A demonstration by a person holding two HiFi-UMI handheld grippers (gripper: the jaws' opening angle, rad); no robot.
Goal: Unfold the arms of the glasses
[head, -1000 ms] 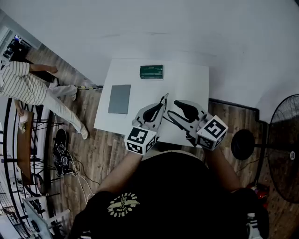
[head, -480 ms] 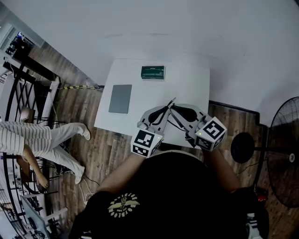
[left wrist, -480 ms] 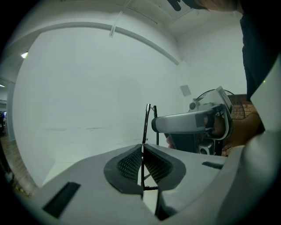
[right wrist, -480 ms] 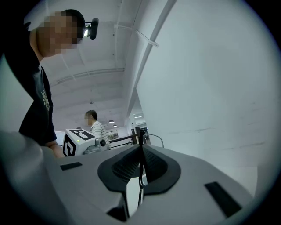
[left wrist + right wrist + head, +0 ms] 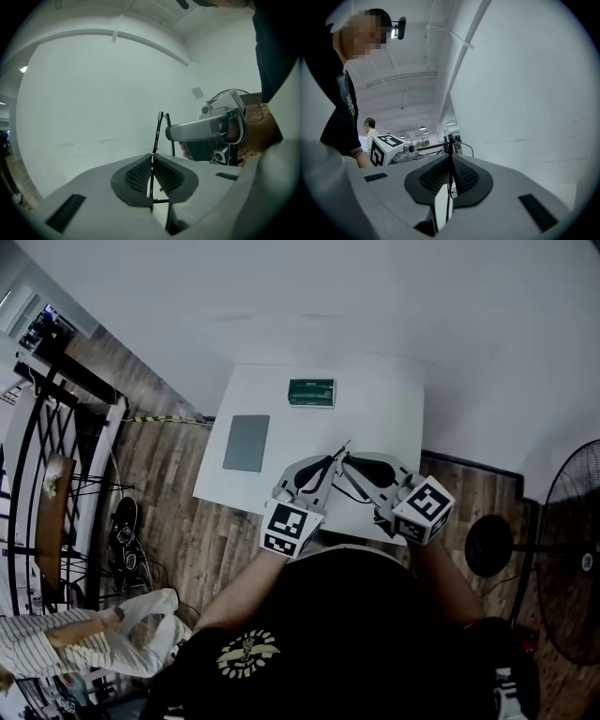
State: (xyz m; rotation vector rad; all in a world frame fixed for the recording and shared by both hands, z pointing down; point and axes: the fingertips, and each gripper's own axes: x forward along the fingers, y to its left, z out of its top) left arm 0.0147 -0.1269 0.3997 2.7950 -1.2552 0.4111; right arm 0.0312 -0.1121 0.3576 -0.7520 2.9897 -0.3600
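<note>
The glasses (image 5: pixel 339 452) are a thin black wire frame held in the air above the near edge of the white table (image 5: pixel 375 409), between my two grippers. My left gripper (image 5: pixel 323 465) is shut on a thin black arm of the glasses (image 5: pixel 159 126), which stands up from between its pads (image 5: pixel 138 173). My right gripper (image 5: pixel 351 465) faces it; its jaws have just been closing and now pinch another thin black part of the glasses (image 5: pixel 451 143) between the pads (image 5: pixel 464 176). The two grippers' tips nearly touch.
A green box (image 5: pixel 311 392) lies at the table's far side and a grey pad (image 5: pixel 247 442) at its left. A black fan (image 5: pixel 572 549) stands on the floor to the right, dark metal furniture (image 5: pixel 56 474) to the left. A person in a striped shirt (image 5: pixel 56 648) bends low at lower left.
My right gripper's jaws went from wide open to shut on the glasses. My left gripper shifted slightly right towards it. The person in stripes walked from upper left to lower left.
</note>
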